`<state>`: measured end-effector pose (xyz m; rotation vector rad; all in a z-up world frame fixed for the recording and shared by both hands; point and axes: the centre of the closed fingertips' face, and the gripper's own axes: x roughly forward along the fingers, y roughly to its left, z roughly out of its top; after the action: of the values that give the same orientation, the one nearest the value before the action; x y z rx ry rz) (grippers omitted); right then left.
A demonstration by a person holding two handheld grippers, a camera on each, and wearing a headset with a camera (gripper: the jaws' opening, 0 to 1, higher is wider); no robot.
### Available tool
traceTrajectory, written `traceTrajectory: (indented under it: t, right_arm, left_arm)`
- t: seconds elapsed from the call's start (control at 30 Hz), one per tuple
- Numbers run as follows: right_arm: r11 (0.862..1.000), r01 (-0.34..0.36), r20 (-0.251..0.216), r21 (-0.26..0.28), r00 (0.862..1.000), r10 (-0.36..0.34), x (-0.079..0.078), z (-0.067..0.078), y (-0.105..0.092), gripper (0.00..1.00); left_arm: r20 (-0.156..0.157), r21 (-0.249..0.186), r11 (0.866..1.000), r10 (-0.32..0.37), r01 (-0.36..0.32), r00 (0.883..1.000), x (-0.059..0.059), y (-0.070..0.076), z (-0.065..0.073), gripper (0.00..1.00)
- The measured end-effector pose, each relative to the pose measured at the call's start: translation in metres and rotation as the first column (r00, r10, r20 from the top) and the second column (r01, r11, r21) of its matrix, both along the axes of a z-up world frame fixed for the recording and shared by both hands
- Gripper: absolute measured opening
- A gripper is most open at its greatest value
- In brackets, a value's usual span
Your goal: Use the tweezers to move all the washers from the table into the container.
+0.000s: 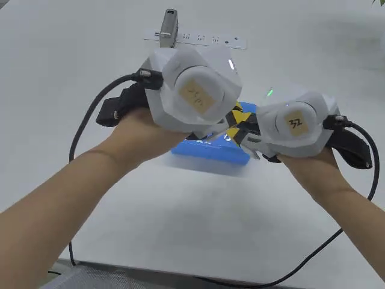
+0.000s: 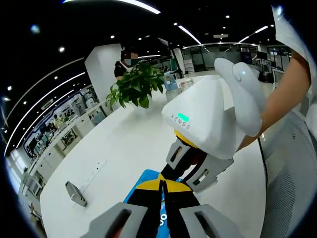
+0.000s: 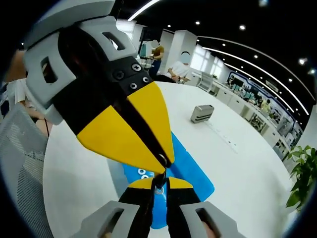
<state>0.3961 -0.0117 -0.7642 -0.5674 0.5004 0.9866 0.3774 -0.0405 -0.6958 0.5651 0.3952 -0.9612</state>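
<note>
Your left gripper (image 2: 163, 191) has its yellow jaws pressed together, and so does your right gripper (image 3: 158, 191). The two sets of tips meet nose to nose just above a blue pad (image 3: 193, 181) on the white table (image 1: 180, 211). A few washers (image 3: 142, 172) lie on the pad, right under the tips.

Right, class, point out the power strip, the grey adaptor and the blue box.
power strip (image 1: 207, 40), head view, middle of its white socket face.
grey adaptor (image 1: 169, 27), head view, its upright body.
blue box (image 1: 207, 153), head view, its near front wall.
</note>
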Motion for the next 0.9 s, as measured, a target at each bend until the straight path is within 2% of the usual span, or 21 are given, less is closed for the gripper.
traceTrajectory:
  t: [0.07, 0.17, 0.37, 0.53, 0.73, 0.9]
  right_arm:
    - [1.000, 0.000, -0.007, -0.011, 1.000, 0.000, 0.003, -0.004, 0.000, 0.04]
    - [1.000, 0.007, -0.015, -0.014, 1.000, -0.007, 0.007, -0.008, -0.001, 0.04]
    - [1.000, 0.016, -0.042, -0.026, 0.999, -0.017, 0.008, -0.015, -0.002, 0.04]
    - [0.999, 0.013, -0.058, -0.045, 0.998, -0.015, 0.007, -0.021, -0.002, 0.05]
    - [0.999, 0.014, -0.065, -0.035, 0.998, -0.017, 0.008, -0.020, -0.002, 0.05]
    - [0.999, 0.015, -0.063, -0.034, 0.998, -0.017, 0.004, -0.017, -0.002, 0.06]
  left_arm:
    - [-0.018, -0.010, 1.000, 0.012, -0.012, 1.000, 0.005, 0.001, -0.005, 0.00]
    - [-0.025, -0.013, 1.000, 0.020, -0.020, 0.999, 0.011, 0.001, -0.009, 0.00]
    - [-0.046, -0.015, 1.000, 0.022, -0.023, 0.999, 0.016, 0.002, -0.016, 0.00]
    - [-0.060, -0.008, 1.000, 0.022, -0.022, 0.998, 0.015, 0.002, -0.022, 0.00]
    - [-0.066, -0.019, 0.999, 0.032, -0.033, 0.997, 0.015, 0.003, -0.020, 0.00]
    - [-0.066, -0.009, 1.000, 0.028, -0.028, 0.997, 0.008, 0.004, -0.017, 0.00]
